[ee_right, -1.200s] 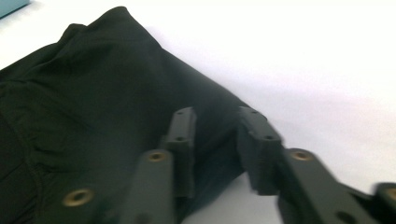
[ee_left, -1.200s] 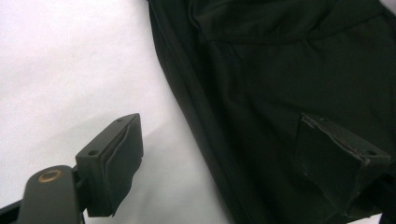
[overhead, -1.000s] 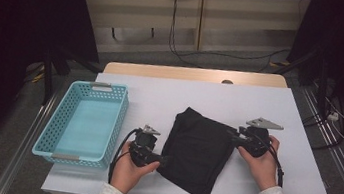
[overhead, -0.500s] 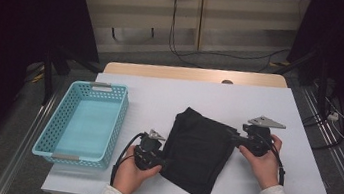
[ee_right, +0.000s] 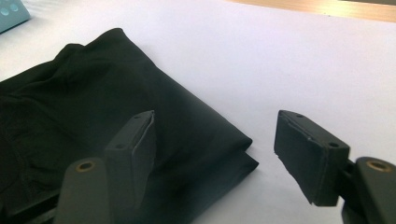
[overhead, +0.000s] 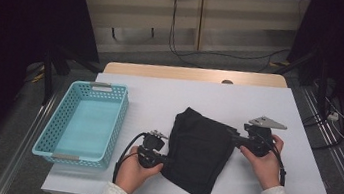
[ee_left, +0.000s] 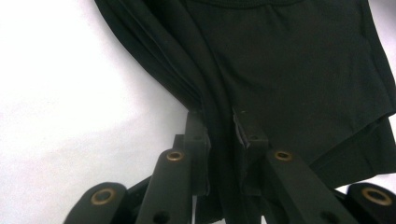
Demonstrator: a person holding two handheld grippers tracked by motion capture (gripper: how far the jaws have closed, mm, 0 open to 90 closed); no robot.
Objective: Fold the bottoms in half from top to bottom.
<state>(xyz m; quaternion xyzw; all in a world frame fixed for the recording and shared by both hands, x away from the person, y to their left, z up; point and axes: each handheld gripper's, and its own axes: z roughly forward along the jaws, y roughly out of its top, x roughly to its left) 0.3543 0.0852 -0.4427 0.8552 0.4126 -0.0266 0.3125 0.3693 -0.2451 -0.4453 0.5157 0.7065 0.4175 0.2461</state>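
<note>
A folded black cloth [overhead: 200,151] lies on the white table [overhead: 199,105]. My left gripper [overhead: 165,160] is at the cloth's near left edge, and in the left gripper view its jaws are shut on a bunched fold of the black cloth [ee_left: 289,70]. My right gripper [overhead: 236,139] is at the cloth's right corner. In the right gripper view that gripper [ee_right: 215,140] stands open, with the corner of the black cloth [ee_right: 93,107] lying between and below the jaws.
A light blue mesh basket [overhead: 87,121] stands on the table's left side with nothing in it. A wooden strip [overhead: 193,73] runs along the table's far edge. Cables lie on the floor beyond the table.
My left gripper has moved right onto the cloth's near left edge and shut on it. My right gripper has stayed at the right corner.
</note>
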